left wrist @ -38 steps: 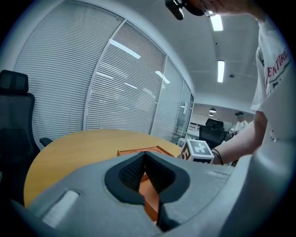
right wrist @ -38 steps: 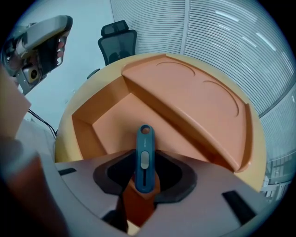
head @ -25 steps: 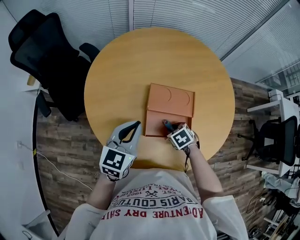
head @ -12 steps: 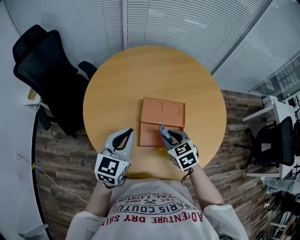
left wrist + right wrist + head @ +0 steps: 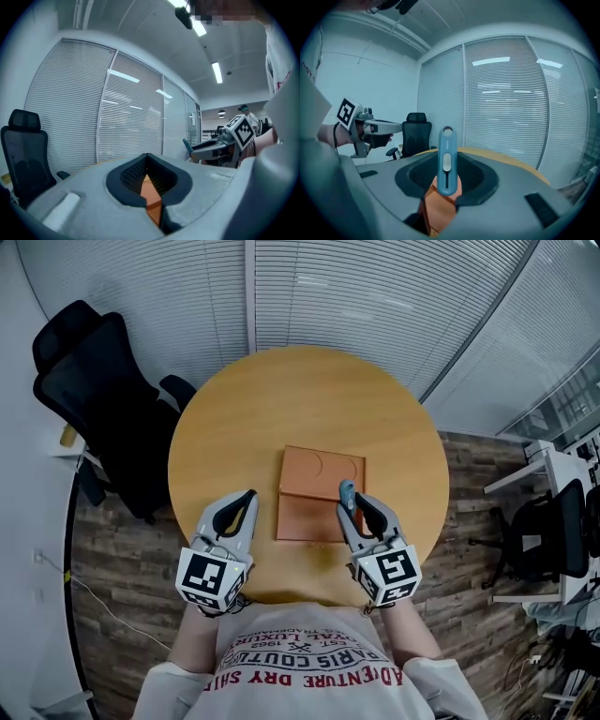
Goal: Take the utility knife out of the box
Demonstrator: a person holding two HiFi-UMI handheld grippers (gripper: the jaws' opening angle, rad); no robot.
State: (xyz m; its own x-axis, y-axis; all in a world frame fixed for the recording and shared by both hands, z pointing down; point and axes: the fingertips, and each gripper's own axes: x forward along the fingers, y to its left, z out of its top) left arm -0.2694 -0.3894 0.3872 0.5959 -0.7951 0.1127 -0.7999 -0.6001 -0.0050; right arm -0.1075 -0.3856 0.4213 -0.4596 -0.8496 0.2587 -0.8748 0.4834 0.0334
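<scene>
The fingers of the right gripper (image 5: 354, 502) pinch the lower end of the blue utility knife (image 5: 446, 159). The knife stands upright with its slider facing the gripper camera, above the right side of the open orange box (image 5: 302, 517). The box lies flat on the round wooden tabletop (image 5: 281, 399). The fingers of the left gripper (image 5: 247, 497) are pressed together at the tips with nothing between them, left of the box. A black office chair (image 5: 103, 399) stands beside the tabletop.
</scene>
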